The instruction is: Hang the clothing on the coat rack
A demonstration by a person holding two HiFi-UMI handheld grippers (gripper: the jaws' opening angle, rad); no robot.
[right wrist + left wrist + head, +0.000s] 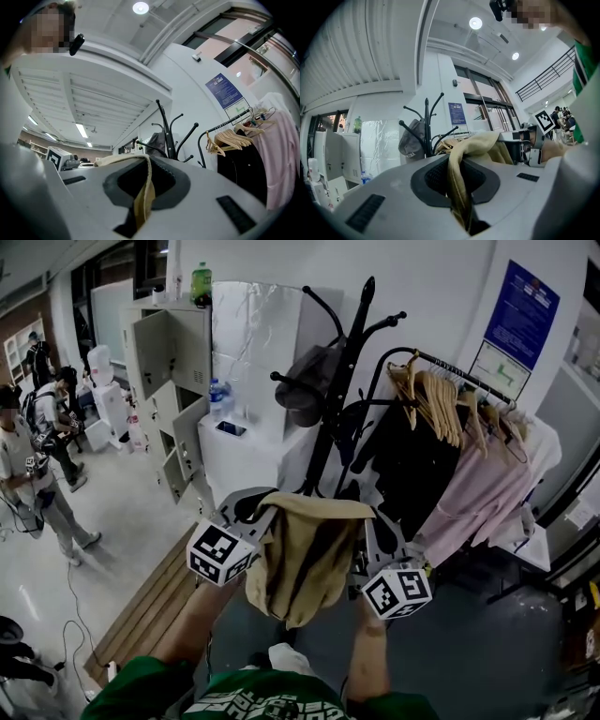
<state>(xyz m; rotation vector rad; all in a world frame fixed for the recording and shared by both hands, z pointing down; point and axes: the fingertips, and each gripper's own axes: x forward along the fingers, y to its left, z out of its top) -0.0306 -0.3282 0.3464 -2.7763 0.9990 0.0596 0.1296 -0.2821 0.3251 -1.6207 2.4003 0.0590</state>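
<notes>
A tan garment [300,563] hangs in folds between my two grippers, held up at chest height. My left gripper [255,512] is shut on its left top edge, and my right gripper [373,532] is shut on its right top edge. In the left gripper view the tan cloth [480,143] runs down into the closed jaws of the left gripper [458,187]. The right gripper view shows a strip of the same cloth [122,160] pinched in the right gripper [143,190]. The black coat rack [339,381] stands just beyond the garment, with a grey cap [305,381] on one hook.
Right of the rack, a clothes rail [469,381] carries wooden hangers and black and pink clothes. Behind stand grey lockers [173,362] with open doors and a white cabinet [253,343]. A wooden bench [150,606] lies at lower left. People [28,474] stand at far left.
</notes>
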